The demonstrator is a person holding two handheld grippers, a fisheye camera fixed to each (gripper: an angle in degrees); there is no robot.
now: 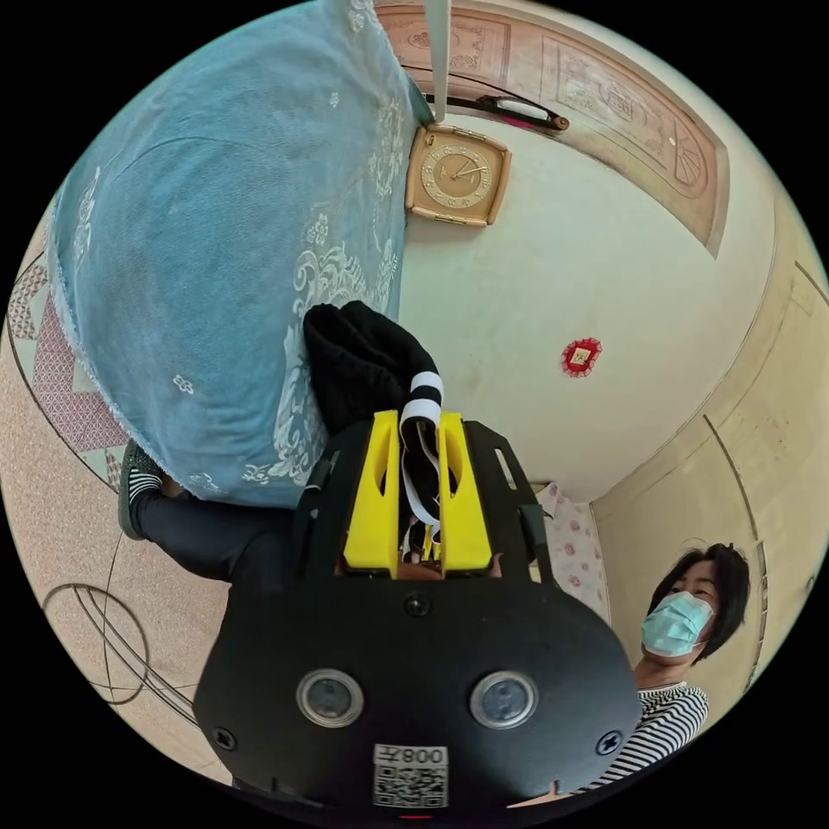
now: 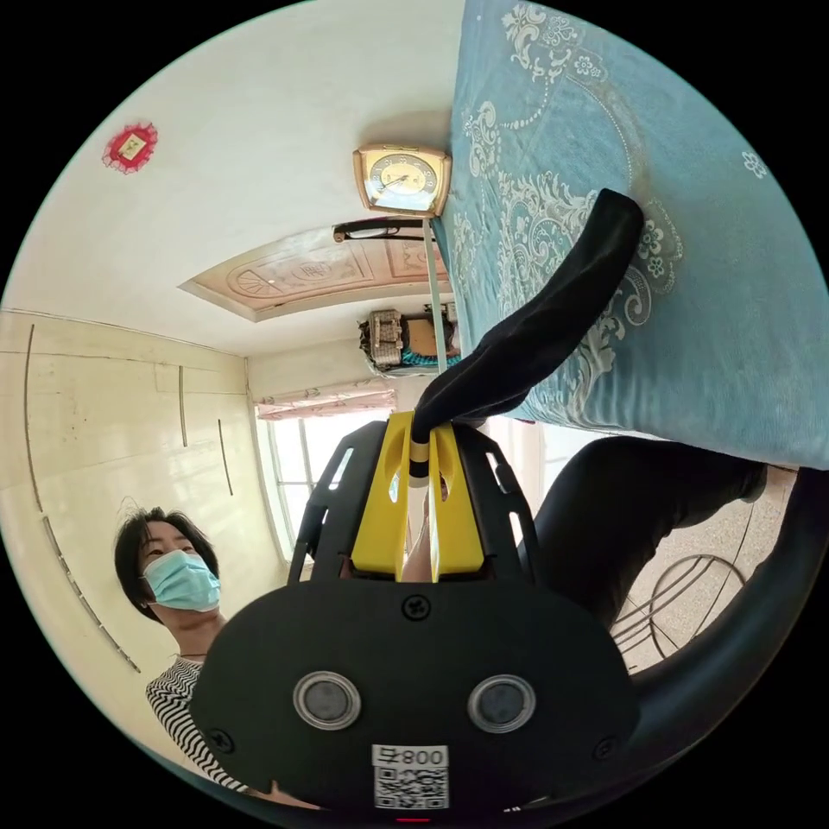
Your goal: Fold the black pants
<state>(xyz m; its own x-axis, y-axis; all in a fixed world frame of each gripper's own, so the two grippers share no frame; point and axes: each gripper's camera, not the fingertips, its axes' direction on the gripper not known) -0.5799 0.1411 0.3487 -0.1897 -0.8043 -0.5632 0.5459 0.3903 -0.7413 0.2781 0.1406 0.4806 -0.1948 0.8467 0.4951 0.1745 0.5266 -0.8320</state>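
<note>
Both grippers are closed on the black pants, one at each end of what looks like the striped waistband. The left gripper (image 1: 420, 449) has its yellow jaws nearly together with a bunch of black cloth and the black-and-white striped band pinched between them; the pants (image 1: 358, 363) bulge out just past the jaw tips as a soft dark lump against the blue patterned bedspread (image 1: 216, 242). In the right gripper view, the right gripper (image 2: 420, 453) pinches a thin edge of the same band, and the pants (image 2: 553, 311) stretch away from it in a long dark strip that lies against the bedspread (image 2: 708, 259).

The fabric looks soft, knitted and limp, light enough to hang from two pinch points without strain. It sags and rolls on itself rather than holding any shape, so I judge it will not stay flat unless it is drawn taut between the two grippers. The band is the firmest part, so the present hold there seems sound. A deeper bite on the right side might be safer, since so little cloth sits between those jaws. A person in a striped top (image 1: 665, 717) stands close by, and a clock (image 1: 458, 175) hangs on the wall.
</note>
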